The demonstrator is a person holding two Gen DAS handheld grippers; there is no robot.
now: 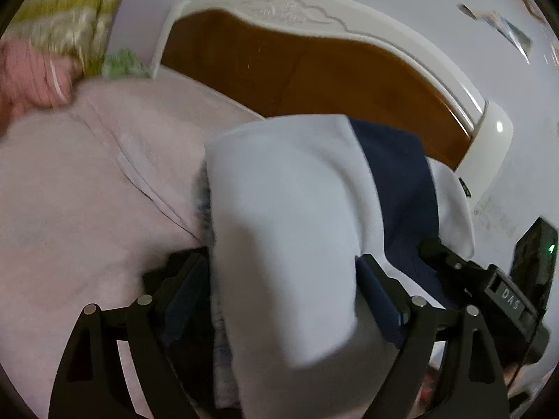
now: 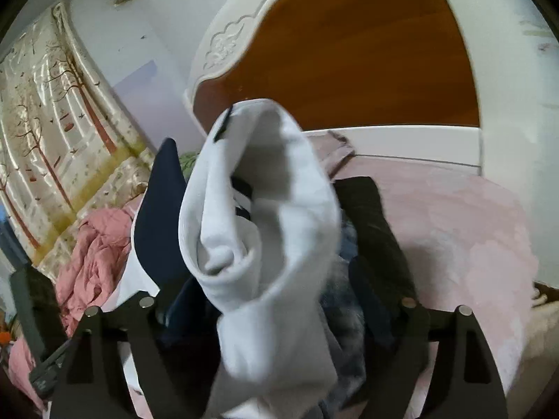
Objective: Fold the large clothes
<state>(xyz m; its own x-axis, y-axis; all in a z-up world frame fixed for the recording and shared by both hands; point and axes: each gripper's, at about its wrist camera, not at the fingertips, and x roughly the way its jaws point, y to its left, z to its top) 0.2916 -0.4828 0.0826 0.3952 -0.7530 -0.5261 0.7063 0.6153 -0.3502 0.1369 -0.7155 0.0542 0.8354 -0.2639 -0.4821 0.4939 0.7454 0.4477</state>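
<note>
A large white and navy garment (image 1: 290, 230) is lifted above the pink bed sheet (image 1: 87, 181). My left gripper (image 1: 283, 279) is shut on a thick fold of its white cloth, which hides the fingertips. My right gripper (image 2: 276, 289) is shut on another bunched part of the same garment (image 2: 265, 216), with navy cloth (image 2: 157, 216) hanging to its left. In the left wrist view the right gripper (image 1: 489, 279) shows at the right, close beside the garment. The left gripper's black body (image 2: 31, 314) shows at the left of the right wrist view.
The bed's white and wood headboard (image 1: 314, 59) stands just behind. A pink quilt (image 2: 94, 255) is heaped at the bed's left side, by a patterned curtain (image 2: 52, 132). The white wall (image 1: 419, 7) is behind. The pink sheet (image 2: 454, 230) spreads to the right.
</note>
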